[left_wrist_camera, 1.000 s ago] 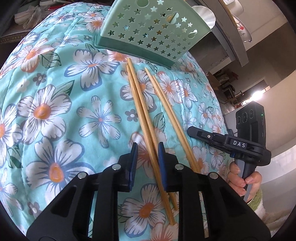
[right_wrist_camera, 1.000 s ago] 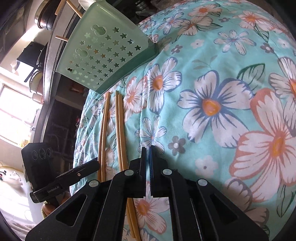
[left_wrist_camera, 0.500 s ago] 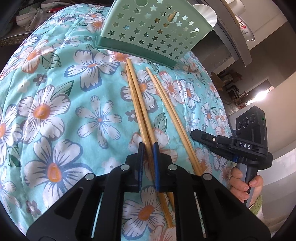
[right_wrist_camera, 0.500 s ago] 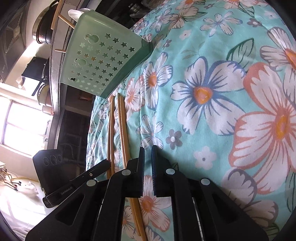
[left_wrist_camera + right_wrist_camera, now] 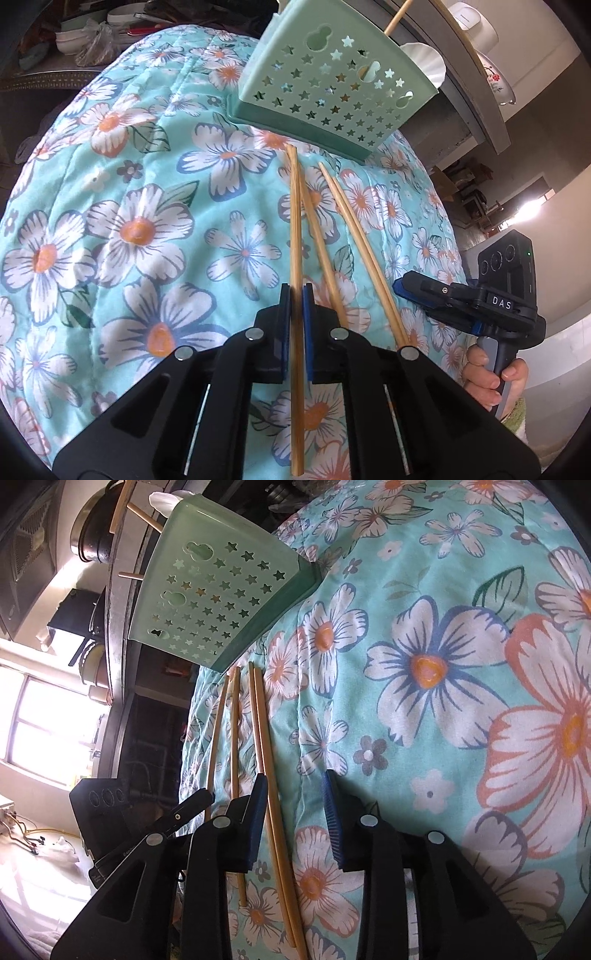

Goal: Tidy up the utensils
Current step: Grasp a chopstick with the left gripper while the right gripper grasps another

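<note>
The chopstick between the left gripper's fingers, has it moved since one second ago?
Yes. The held chopstick, clamped by the left gripper, has swung apart from its partner chopstick lying on the floral cloth, toward the green holder.

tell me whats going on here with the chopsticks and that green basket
A person with a gripper in each hand is sorting wooden chopsticks on a floral cloth. The left gripper is shut on one chopstick. The right gripper is open over a pair of chopsticks on the cloth. The mint star-holed basket already holds some sticks.
</note>
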A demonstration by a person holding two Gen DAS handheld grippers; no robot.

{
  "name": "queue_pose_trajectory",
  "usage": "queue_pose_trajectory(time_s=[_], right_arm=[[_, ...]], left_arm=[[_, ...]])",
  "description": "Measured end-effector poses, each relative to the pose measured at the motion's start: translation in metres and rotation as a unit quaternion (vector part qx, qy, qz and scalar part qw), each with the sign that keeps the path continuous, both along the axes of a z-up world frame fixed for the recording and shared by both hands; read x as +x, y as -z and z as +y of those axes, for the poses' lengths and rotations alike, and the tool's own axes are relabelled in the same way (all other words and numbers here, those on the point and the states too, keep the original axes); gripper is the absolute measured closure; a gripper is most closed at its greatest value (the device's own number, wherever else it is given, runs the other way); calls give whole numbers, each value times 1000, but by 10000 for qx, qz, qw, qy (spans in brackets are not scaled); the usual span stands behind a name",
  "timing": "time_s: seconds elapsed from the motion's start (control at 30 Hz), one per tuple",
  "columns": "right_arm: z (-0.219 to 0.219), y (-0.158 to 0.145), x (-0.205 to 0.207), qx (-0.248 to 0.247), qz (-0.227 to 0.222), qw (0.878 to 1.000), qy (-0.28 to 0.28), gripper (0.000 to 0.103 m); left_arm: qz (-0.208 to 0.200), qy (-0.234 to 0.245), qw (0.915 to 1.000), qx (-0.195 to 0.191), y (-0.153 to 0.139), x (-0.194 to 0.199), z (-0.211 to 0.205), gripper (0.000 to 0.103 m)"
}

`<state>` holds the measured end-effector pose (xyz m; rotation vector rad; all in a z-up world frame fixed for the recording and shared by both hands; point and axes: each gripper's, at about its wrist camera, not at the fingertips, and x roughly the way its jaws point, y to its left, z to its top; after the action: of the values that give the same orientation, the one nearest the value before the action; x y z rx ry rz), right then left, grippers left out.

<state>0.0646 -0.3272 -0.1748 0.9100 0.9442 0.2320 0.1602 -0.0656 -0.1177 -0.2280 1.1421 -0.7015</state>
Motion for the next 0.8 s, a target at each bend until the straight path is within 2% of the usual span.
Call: queue_pose_trajectory(time_s=[0.13,0.37,0.47,0.6,0.7,0.77,0.8], right_arm=[[14,-17,1,-621,-14,9981,-53,73],[76,-50,8,-1446,-374,9859,-751,73],[105,-49,18,-1936,-307,9759,-961,73],[123,-36,31,-2204,-68,9690,-1110,77],[134,-31,37,-2385,39,9641,-1165,83],[134,-27,38,-2529,61,9608,-1132,93],[133,-27,38,-2513,62,9616,-1101,94]], left_arm=[[-59,-263,9996,75,-1,3,17,97],[-106,-525,9982,262,3,6,33,97],[-137,-524,9981,304,3,5,29,97],[-124,-522,9981,313,4,3,26,97],[-121,-518,9982,291,6,2,26,97],[-136,-523,9981,289,6,1,26,97],[-140,-530,9981,287,6,1,26,97]])
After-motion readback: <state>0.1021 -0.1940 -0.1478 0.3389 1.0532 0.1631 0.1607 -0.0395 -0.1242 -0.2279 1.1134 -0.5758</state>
